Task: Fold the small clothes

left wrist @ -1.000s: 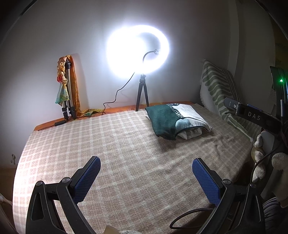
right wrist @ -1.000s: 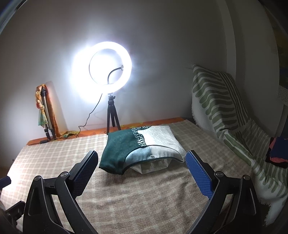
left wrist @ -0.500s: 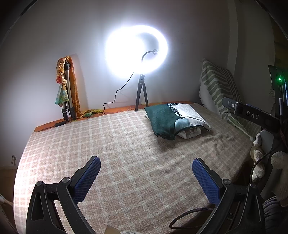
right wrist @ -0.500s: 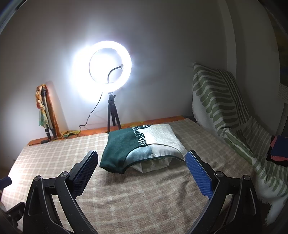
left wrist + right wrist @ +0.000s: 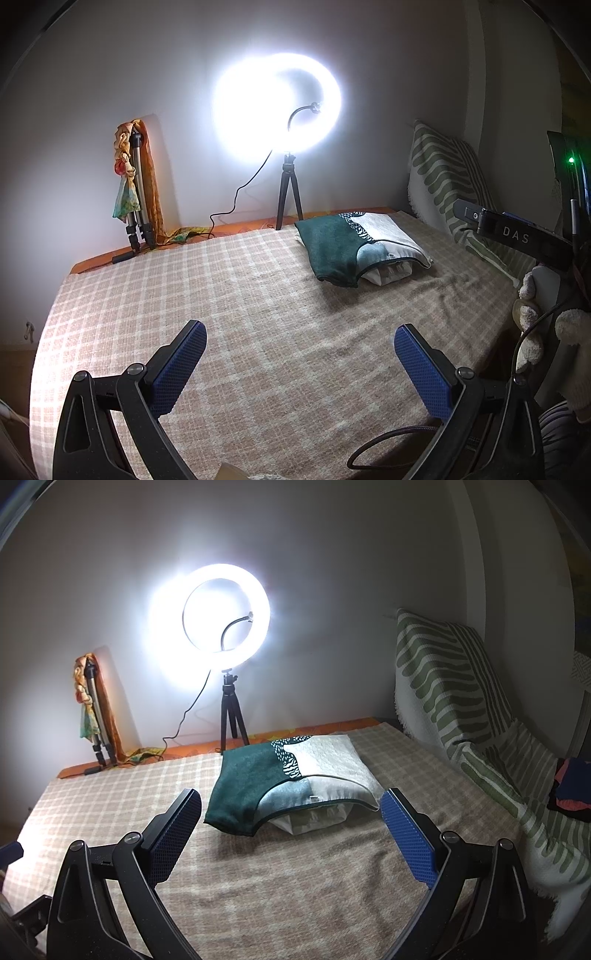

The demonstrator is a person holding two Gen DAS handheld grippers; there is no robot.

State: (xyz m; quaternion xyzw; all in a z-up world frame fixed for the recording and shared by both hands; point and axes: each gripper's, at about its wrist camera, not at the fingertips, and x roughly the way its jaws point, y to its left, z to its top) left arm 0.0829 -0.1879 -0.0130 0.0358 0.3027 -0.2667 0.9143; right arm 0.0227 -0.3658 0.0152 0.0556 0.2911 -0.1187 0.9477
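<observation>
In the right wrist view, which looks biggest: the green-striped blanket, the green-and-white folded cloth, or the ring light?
1. green-striped blanket
2. green-and-white folded cloth
3. ring light, though glare blurs its edge; cloth and light are close.

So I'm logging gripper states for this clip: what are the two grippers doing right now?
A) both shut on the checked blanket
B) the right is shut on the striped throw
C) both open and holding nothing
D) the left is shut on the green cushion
C: the left gripper and the right gripper both show jaws spread wide, with only the checked blanket visible between them.
</observation>
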